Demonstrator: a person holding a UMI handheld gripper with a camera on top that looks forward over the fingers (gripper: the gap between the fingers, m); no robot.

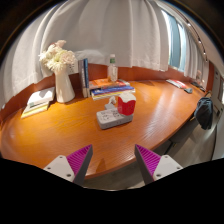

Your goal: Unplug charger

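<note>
Your gripper [114, 160] hangs spread and empty above the wooden table [160, 110], well short of the power strip [112, 118] with its red charger [125, 103] seemingly not yet unplugged

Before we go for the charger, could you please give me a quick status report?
Gripper open, holding nothing. Power strip on wooden table, well beyond the fingers; red plug on it. Path clear; books behind it.
</note>
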